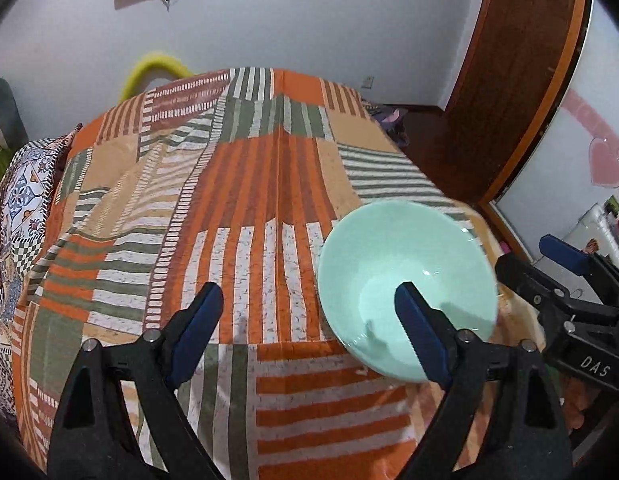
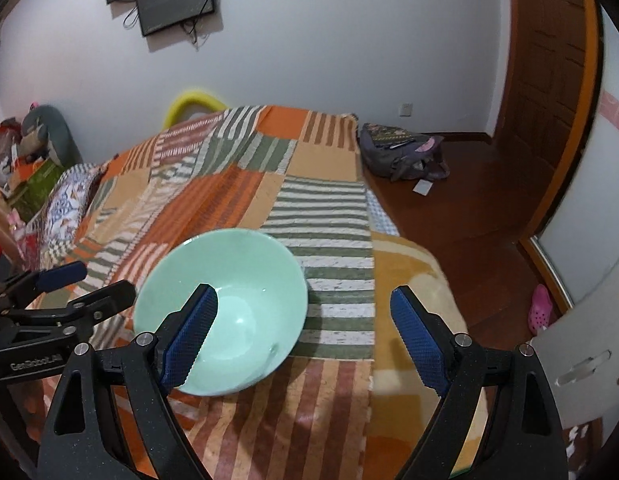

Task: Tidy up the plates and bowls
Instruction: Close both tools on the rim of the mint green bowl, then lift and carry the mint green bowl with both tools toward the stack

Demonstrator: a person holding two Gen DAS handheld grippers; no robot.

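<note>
Pale mint-green glossy bowl (image 1: 405, 280) sits near the right edge of the orange striped patchwork bed cover (image 1: 245, 184). Left tool (image 1: 309, 312) and right tool (image 2: 305, 320) both gape wide, gripping nothing.

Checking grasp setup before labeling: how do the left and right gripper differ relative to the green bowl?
1. The left gripper has its right finger over the green bowl; the right gripper has its left finger over it.
2. The bowl lies right of the left gripper's centre, but left of the right gripper's centre.

Shared: both are open, hold nothing, have blue pads on black arms, and hang over the striped bedspread.
</note>
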